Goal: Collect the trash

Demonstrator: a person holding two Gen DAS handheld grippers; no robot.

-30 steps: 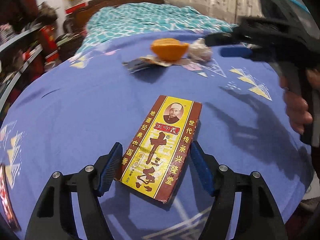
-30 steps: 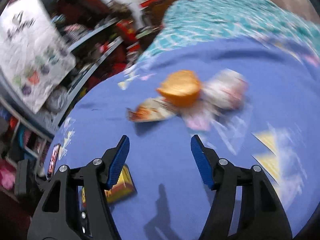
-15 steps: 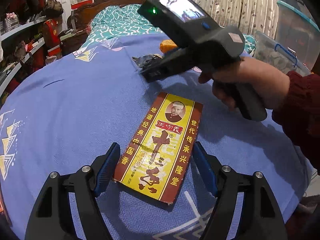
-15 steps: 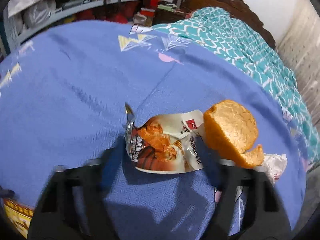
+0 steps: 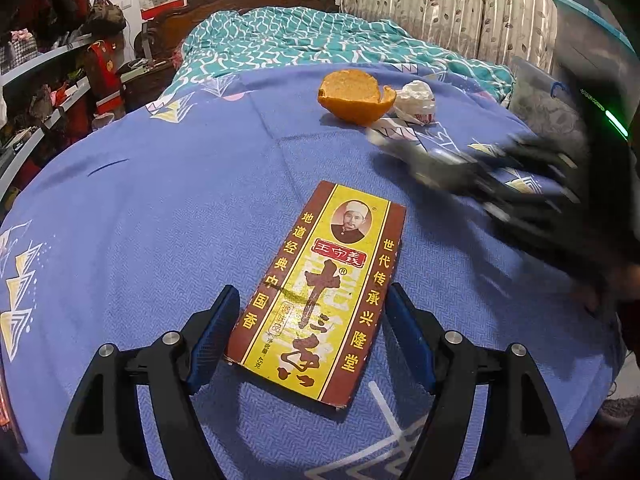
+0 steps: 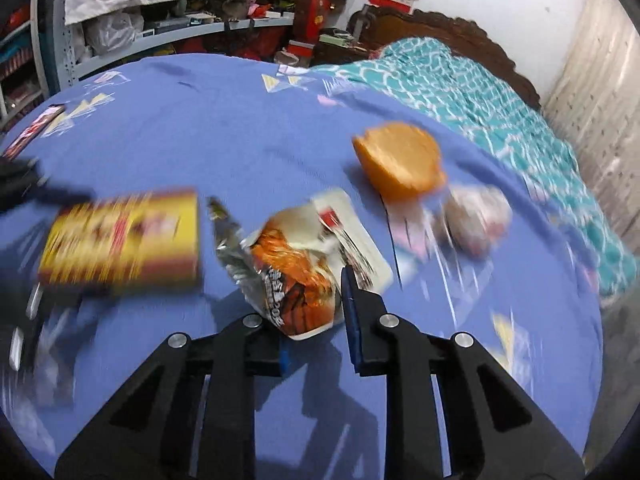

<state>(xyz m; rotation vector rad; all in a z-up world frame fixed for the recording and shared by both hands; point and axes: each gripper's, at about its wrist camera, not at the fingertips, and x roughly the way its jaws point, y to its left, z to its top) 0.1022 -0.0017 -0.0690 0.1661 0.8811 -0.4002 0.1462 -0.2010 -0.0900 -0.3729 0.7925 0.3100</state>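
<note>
Snack wrapper clamped in right hand-held gripper, seemingly; left hand-held gripper agape astride box.

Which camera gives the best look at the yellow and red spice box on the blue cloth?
The left wrist view: the spice box lies sharp and whole on the blue cloth, print legible, between the open jaws of the left gripper. The right wrist view shows it only as a motion-blurred block at the left.

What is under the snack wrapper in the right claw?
The wrapper is pinched in the right claw, whose jaws have just been closing on it. Only the blue bedsheet shows around it. What lies directly beneath is covered by the wrapper.
</note>
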